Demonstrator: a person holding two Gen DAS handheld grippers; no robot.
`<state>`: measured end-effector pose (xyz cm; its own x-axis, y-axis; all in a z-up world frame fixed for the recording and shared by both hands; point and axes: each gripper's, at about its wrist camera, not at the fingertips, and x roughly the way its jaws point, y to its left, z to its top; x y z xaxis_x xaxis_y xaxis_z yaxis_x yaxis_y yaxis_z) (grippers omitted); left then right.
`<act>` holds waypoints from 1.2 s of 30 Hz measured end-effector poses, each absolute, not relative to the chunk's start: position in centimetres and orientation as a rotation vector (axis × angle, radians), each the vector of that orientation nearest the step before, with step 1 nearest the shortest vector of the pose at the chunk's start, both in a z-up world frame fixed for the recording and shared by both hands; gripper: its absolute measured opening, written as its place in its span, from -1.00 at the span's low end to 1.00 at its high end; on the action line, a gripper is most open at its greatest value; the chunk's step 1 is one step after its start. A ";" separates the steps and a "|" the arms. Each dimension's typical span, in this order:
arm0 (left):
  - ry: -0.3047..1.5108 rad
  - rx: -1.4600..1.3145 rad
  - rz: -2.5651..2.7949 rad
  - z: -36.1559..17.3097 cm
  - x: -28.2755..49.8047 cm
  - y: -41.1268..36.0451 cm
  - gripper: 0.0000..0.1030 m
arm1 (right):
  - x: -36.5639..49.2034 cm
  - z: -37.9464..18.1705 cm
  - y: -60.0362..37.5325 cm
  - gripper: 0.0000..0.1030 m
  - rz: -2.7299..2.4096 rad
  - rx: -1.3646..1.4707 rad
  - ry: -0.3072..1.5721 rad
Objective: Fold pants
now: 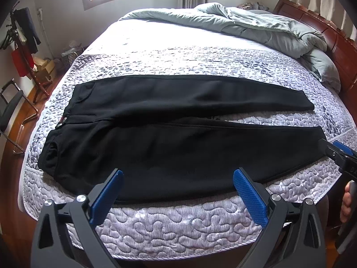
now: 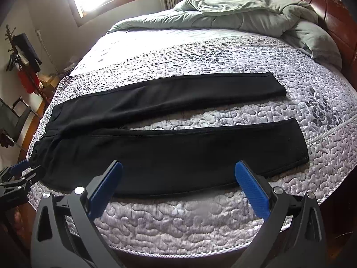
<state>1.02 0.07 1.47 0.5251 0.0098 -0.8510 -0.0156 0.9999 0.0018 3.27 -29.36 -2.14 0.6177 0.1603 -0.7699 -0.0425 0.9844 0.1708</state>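
Black pants (image 1: 169,134) lie flat across the quilted bed, waist at the left, both legs stretched to the right with a gap between them. They also show in the right wrist view (image 2: 178,149). My left gripper (image 1: 178,174) is open and empty, hovering above the near edge of the near leg. My right gripper (image 2: 178,167) is open and empty, above the near leg's near edge, further toward the cuffs. The right gripper's tip shows at the right edge of the left wrist view (image 1: 337,151). The left gripper shows at the left edge of the right wrist view (image 2: 20,174).
The bed has a grey patterned quilt (image 1: 178,223). A crumpled pale green duvet (image 1: 256,26) lies at the far side by the wooden headboard (image 1: 330,35). A coat rack (image 1: 24,51), a chair (image 1: 11,107) and boxes stand on the floor at the left.
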 end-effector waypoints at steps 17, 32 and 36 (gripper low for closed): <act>1.021 -0.002 0.020 1.1 1.2 -0.3 0.93 | 3.5 -2.7 -29.7 0.95 0.104 0.137 0.907; 1.014 0.002 0.028 1.3 1.4 0.0 0.93 | 3.8 -2.6 -29.8 0.95 0.111 0.155 0.907; 1.012 0.007 0.028 1.4 1.5 0.0 0.93 | 3.9 -2.6 -29.9 0.95 0.112 0.161 0.908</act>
<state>1.53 -0.01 1.38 0.5301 0.0272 -0.8475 -0.0205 0.9996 0.0193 3.91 -29.92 -2.63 0.6109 0.1644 -0.7745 -0.0287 0.9822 0.1859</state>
